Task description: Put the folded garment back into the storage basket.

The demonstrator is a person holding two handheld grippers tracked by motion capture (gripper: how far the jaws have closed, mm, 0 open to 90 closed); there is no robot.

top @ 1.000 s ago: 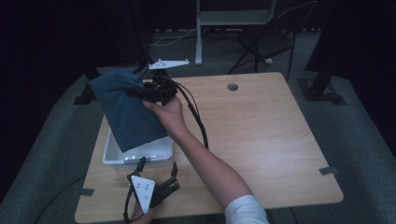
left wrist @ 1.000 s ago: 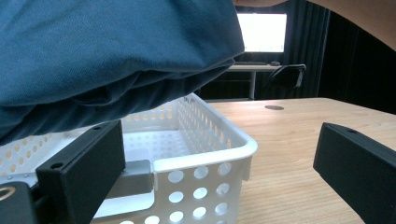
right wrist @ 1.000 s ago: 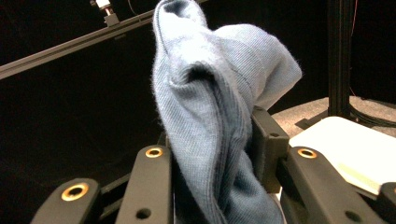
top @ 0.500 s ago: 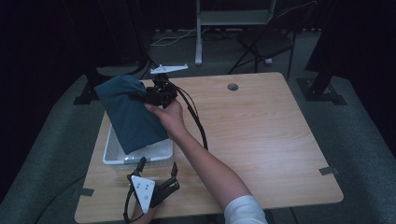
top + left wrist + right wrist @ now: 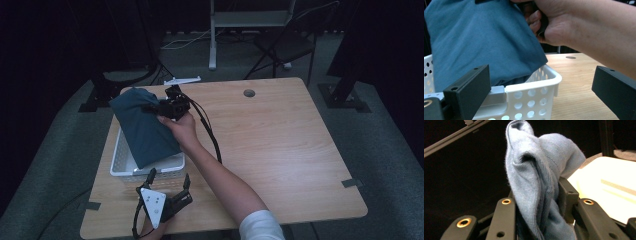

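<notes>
A folded teal-blue cloth hangs slanted over a white perforated basket at the table's left side, its lower end down inside the basket. My right gripper is shut on the cloth's upper edge; in the right gripper view the fabric bunches up between the jaws of that gripper. My left gripper rests at the table's front edge, just in front of the basket, open and empty. In the left gripper view its jaws frame the basket's corner, the cloth and the right hand.
The wooden table stretches bare to the right of the basket, with a cable hole near its far edge. A white hanger-like piece lies at the far edge. A chair and stand bases are on the floor behind.
My right gripper has come down and toward the basket with the cloth, so the cloth's lower end now sits deeper in the basket. The left gripper has stayed put.
</notes>
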